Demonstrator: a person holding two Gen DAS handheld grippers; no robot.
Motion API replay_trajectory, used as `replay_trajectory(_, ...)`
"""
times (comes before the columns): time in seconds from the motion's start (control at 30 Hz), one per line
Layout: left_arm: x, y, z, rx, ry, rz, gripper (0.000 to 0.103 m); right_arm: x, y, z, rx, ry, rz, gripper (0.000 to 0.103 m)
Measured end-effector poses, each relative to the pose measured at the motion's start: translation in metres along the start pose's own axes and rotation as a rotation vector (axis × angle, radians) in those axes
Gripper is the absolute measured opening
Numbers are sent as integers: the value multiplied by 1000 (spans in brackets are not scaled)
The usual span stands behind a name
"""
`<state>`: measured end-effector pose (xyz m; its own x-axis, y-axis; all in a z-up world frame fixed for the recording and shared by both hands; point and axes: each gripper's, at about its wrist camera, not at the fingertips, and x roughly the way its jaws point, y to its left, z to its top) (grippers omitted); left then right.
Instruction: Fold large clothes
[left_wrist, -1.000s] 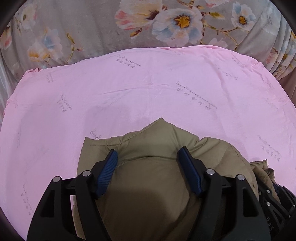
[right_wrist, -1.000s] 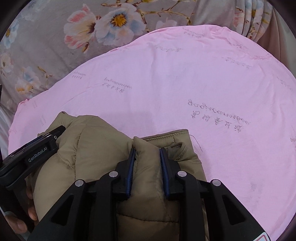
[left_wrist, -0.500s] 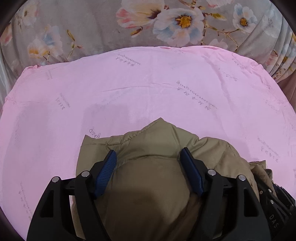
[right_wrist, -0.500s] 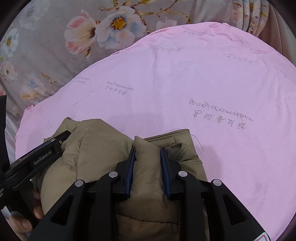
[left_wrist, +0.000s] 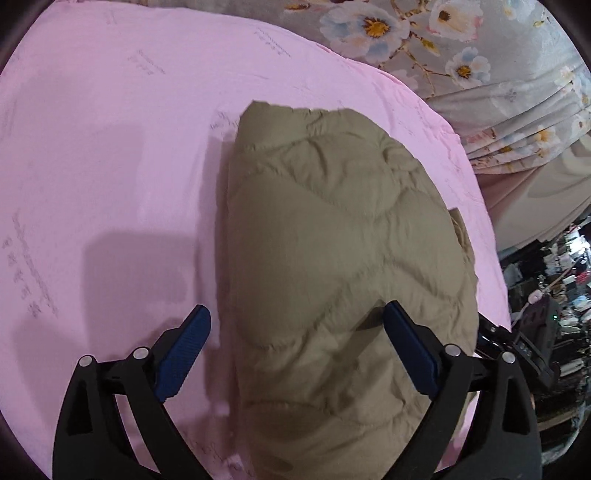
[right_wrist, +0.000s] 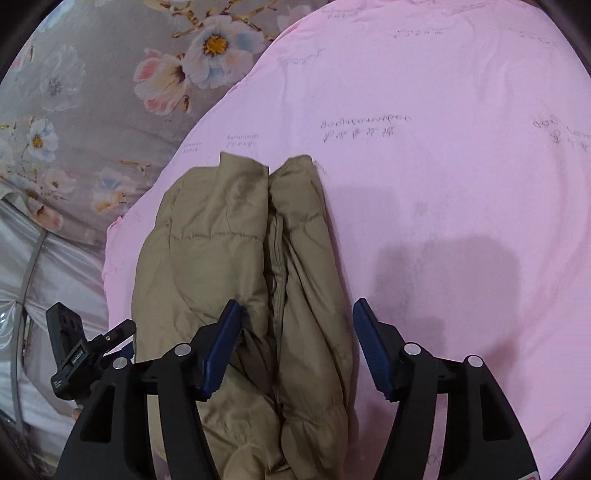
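The near end of the puffy tan jacket (left_wrist: 332, 258) runs off the bottom of both views, so I cannot see all of it. In my right view its zipper seam is dark and hard to make out. The jacket lies folded on the pink sheet (left_wrist: 110, 166), reaching toward 12 o'clock. My left gripper (left_wrist: 297, 354) hangs above it with its blue pads spread wide, gripping nothing. The right pad (left_wrist: 410, 354) seems to brush the jacket, but I cannot be sure. My right gripper (right_wrist: 293, 350) is spread wide too, one finger on each side of the jacket's right half. A flowered blanket (right_wrist: 92, 110) sits at 10 o'clock.
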<state>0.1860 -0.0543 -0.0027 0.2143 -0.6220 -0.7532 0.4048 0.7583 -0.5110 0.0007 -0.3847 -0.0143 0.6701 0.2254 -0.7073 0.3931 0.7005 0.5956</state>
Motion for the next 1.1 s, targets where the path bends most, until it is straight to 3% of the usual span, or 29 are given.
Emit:
replay_trajectory(0.07,7,-4,-11,3,32,-57,93,7,-3,-7,30,40,47,68)
replay_trajectory(0.13,12,-15,-20,38,8,-18,98,15,-5,-14,67,46,82,70)
replay_trajectory(0.37,18,-23,-20,35,-43,1,98,29,-3,-18,48,14,150,71)
replay_trajectory(0.43,17,-26,-20,42,-54,6,98,34,-1,-19,21,15,163,68)
replay_trajectory(0.53,12,-35,-21,67,-74,30,95,38,-1,-16,35,25,218,50)
replay_trajectory(0.6,8,-42,-23,102,-85,54,92,35,1,-18,19,9,213,41)
replay_trajectory(0.77,4,-52,-26,143,-101,100,89,29,6,-22,7,-13,189,33)
replay_trajectory(0.93,3,-57,-27,156,-108,126,87,25,19,-24,-41,-40,118,32)
replay_trajectory(1.1,3,-60,-26,159,-114,138,86,27,17,-23,-35,-35,109,32)
